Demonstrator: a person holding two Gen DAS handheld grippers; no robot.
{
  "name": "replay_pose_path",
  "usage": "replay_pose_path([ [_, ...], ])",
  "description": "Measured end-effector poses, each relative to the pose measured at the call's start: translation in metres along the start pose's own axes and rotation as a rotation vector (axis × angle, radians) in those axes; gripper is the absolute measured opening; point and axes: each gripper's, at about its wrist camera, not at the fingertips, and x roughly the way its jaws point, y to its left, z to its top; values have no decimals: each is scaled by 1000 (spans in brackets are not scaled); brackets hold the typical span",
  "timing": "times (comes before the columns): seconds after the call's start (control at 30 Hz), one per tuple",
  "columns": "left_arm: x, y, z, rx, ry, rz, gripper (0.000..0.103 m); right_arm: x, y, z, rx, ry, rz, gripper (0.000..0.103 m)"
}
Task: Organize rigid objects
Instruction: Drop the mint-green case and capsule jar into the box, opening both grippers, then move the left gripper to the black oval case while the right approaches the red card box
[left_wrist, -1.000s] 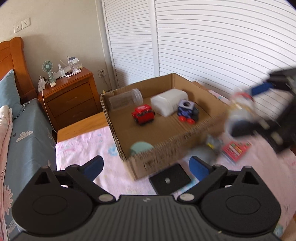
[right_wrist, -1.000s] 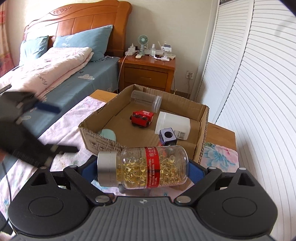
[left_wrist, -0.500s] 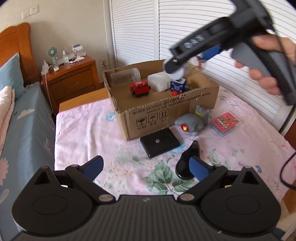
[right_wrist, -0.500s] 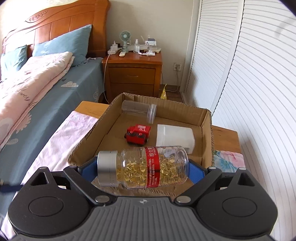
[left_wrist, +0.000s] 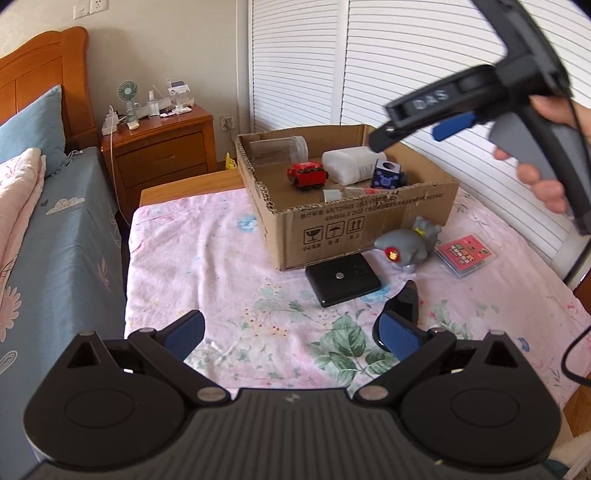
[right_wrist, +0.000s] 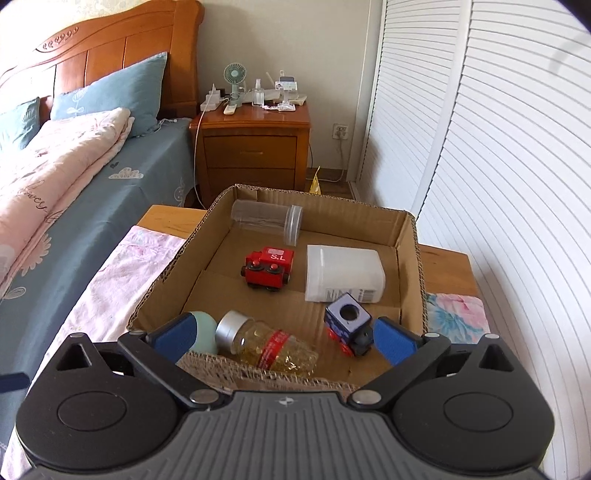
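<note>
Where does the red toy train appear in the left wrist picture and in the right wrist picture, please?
Left wrist view: the red toy train sits inside the brown cardboard box, above the picture's centre, left of the white plastic bottle.
Right wrist view: the train lies near the picture's centre, on the box floor.
Shared landmark: the white bottle lies right of the train in both.

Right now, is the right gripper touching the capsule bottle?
Apart. The right wrist view shows the right gripper open, both pads clear of the capsule bottle lying in the cardboard box.
</note>
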Motion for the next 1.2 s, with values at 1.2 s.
replay_pose_path([
  [1.2,42,-50,-9,53,103,9,101,36,-78,-148,169,110,-159,103],
])
